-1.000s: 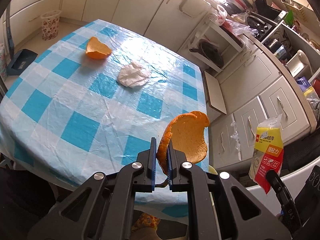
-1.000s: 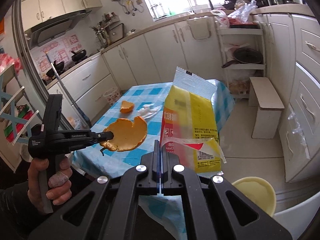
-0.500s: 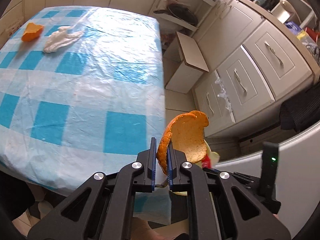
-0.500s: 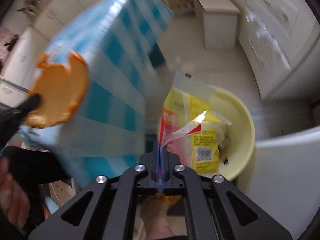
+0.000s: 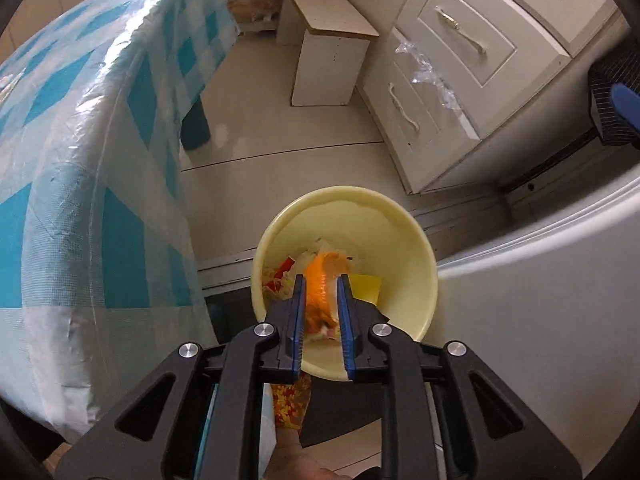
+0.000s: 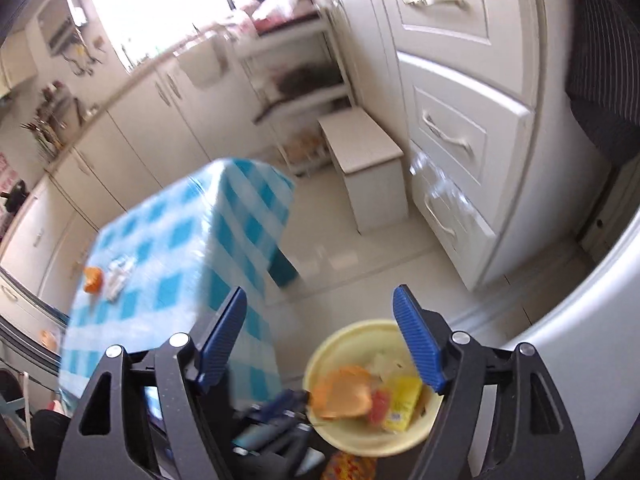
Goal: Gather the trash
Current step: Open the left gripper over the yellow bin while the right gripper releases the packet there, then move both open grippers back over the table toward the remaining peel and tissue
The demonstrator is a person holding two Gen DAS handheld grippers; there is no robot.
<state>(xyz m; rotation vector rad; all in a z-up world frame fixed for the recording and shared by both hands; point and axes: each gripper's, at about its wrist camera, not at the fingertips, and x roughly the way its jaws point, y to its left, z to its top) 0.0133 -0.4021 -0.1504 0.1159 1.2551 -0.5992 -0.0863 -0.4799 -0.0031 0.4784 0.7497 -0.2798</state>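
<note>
Orange peel (image 5: 320, 280) sat between the left gripper (image 5: 321, 300)'s blue pads over the yellow bin (image 5: 416, 240) — those jaws had just been opening a little, and whether the pads still pressed the peel I could not tell. The right gripper (image 6: 320, 340) had just been opening too — it stood wide with nothing between its fingers, and the yellow packet (image 6: 404, 400) lay in the bin. Another peel piece (image 6: 93, 279) and a crumpled tissue (image 6: 118, 280) rested on the checked table (image 6: 180, 240).

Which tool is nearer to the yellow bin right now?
Left. The left tool hangs directly over the yellow bin, orange peel between its fingers. The right tool stands open, higher and off to the side.
</note>
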